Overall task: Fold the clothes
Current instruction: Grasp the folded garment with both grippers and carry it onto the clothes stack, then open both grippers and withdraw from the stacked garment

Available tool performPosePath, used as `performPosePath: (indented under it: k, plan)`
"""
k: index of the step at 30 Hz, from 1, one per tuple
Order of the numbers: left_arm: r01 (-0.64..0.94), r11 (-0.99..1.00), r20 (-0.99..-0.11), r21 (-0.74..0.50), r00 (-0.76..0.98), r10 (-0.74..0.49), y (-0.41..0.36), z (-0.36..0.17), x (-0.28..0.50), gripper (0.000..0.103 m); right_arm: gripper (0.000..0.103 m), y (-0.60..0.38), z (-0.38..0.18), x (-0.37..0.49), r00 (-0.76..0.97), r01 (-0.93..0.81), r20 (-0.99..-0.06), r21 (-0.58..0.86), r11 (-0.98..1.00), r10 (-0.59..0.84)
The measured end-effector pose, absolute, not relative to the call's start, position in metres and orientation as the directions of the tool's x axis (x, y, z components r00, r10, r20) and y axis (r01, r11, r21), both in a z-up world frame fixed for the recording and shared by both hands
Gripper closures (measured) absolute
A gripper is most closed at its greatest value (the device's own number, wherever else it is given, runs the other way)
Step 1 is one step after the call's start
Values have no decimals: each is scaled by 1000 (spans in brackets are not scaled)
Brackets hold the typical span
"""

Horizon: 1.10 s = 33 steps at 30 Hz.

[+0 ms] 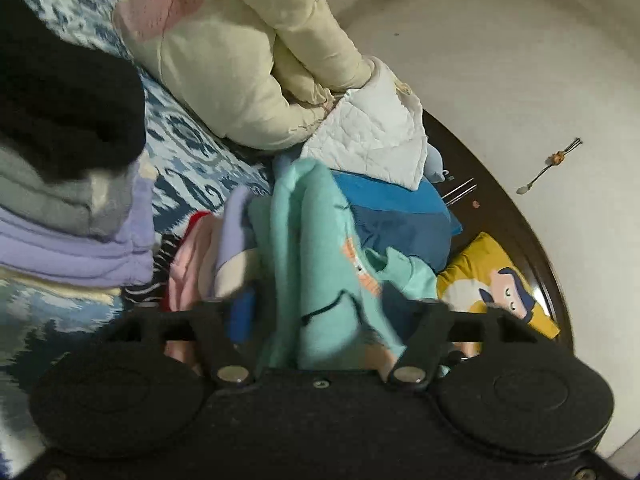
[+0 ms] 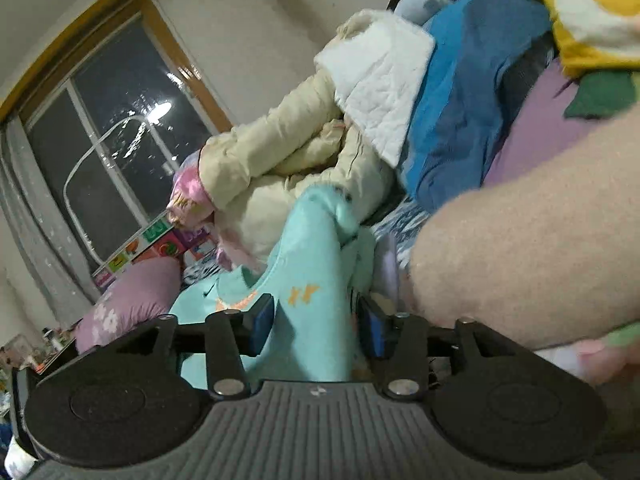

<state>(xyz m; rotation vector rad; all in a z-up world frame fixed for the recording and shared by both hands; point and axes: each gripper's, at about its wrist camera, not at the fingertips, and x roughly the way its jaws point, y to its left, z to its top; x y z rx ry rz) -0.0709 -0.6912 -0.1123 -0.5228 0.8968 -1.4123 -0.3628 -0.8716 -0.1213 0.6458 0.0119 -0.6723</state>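
A teal sweatshirt [image 1: 320,240] with orange print lies bunched on the bed among other clothes. It stands up between the fingers of my left gripper [image 1: 336,316], whose jaws are wide apart and clear of the cloth. In the right wrist view the same teal sweatshirt [image 2: 308,264] runs up between the blue pads [image 2: 262,324] of my right gripper [image 2: 316,328]. Those pads sit close beside the fabric without pinching it. A folded stack of black, grey and lilac clothes [image 1: 68,208] rests at the left.
A cream padded jacket [image 1: 224,72] and a white quilted piece [image 1: 372,140] lie behind on the blue patterned bedspread [image 1: 188,148]. Blue cloth [image 1: 400,216] and a yellow cartoon cushion [image 1: 492,280] lean on the dark headboard [image 1: 500,184]. A bare forearm [image 2: 520,260] crosses the right. A window [image 2: 112,128] is far left.
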Motion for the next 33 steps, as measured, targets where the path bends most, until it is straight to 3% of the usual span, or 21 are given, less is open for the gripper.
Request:
performPosePath:
  k: [3, 6, 9, 16, 25, 33]
  plan:
    - [651, 155, -221, -743, -19, -975, -674, -89, -74, 16, 25, -854, -105, -380, 759, 617, -194, 520, 591, -622]
    - [714, 203, -223, -670, 68, -973, -649, -62, -88, 4, 15, -835, -89, -392, 739, 648, -194, 466, 602, -645]
    - [797, 263, -259, -544, 139, -956, -627, -38, -113, 1, 1, -813, -75, -399, 702, 701, -231, 389, 597, -674]
    - [882, 420, -448, -214, 293, -845, -605, -14, -183, 0, 0, -781, -62, -406, 625, 780, -433, 312, 542, -650]
    - [867, 483, -490, -120, 372, -789, -581, -20, -234, 0, 0, -727, -57, -422, 561, 809, -530, 191, 556, -636]
    - [859, 496, -480, -130, 383, -789, -579, -12, -251, 0, 0, -709, -44, -431, 522, 824, -532, 112, 555, -667]
